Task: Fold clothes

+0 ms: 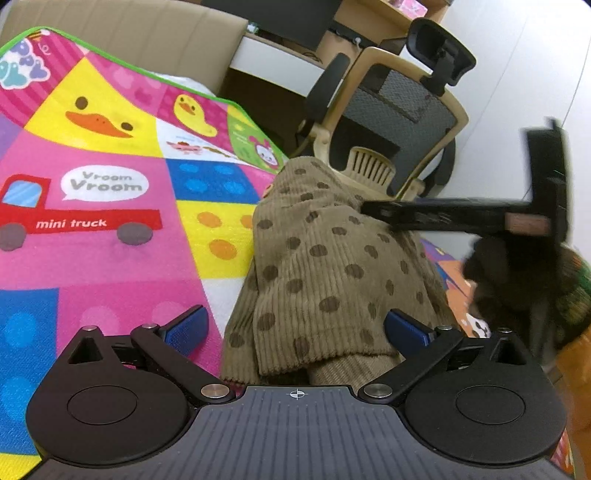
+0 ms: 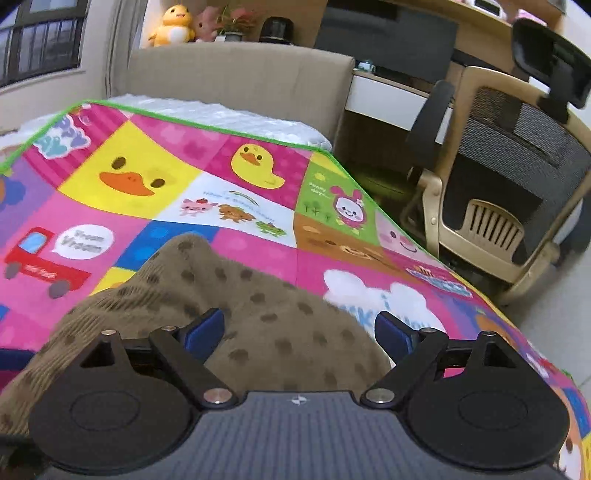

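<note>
A brown corduroy garment with dark dots [image 1: 325, 273] lies bunched on the colourful play mat [image 1: 110, 229]. My left gripper [image 1: 295, 330] is open just above its near hem, blue pads wide apart. The right gripper [image 1: 458, 216] shows blurred in the left wrist view, over the garment's far right part. In the right wrist view the same garment [image 2: 266, 317] lies under my open right gripper [image 2: 301, 332], and nothing sits between its fingers. The cloth's near part is hidden by the gripper body.
An office chair [image 2: 509, 177] stands off the mat's right edge, with a desk [image 2: 391, 92] behind it. A beige headboard [image 2: 240, 81] closes the far side, with plush toys [image 2: 173, 26] above. A dark sleeve [image 1: 517, 288] shows at right in the left wrist view.
</note>
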`<control>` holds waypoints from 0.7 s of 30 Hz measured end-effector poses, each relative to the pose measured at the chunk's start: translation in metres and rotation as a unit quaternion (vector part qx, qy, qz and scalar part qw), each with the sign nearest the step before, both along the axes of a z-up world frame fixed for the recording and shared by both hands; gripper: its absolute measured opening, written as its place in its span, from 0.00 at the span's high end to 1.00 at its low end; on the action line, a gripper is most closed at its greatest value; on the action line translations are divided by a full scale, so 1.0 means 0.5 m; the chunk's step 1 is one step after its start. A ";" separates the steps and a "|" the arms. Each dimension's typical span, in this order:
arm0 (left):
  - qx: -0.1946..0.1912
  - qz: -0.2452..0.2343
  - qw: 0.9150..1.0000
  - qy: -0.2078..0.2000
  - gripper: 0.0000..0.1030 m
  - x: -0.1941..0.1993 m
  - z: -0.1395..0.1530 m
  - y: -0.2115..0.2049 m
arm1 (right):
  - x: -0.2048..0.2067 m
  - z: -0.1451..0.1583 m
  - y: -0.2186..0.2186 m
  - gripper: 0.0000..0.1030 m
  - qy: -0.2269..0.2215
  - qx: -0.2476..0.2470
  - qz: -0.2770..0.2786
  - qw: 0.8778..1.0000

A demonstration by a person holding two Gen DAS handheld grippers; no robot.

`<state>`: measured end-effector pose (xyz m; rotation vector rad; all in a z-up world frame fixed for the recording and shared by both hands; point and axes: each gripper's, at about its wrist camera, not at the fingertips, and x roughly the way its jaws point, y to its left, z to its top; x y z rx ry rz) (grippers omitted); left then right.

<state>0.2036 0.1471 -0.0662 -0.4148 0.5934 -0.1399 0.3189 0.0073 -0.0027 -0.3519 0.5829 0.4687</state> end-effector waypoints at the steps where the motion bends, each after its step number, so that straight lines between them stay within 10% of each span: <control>1: 0.000 0.000 1.000 0.000 0.00 0.001 0.000 0.000 | -0.013 -0.003 -0.008 0.12 0.004 -0.002 0.000 1.000; 16: -0.002 0.000 1.000 -0.002 0.00 0.001 -0.001 0.002 | -0.086 -0.032 -0.039 0.06 -0.012 -0.023 0.009 1.000; 21: -0.021 0.003 1.000 -0.006 0.00 0.001 -0.003 0.013 | -0.203 -0.006 -0.072 0.08 -0.029 0.000 0.107 0.994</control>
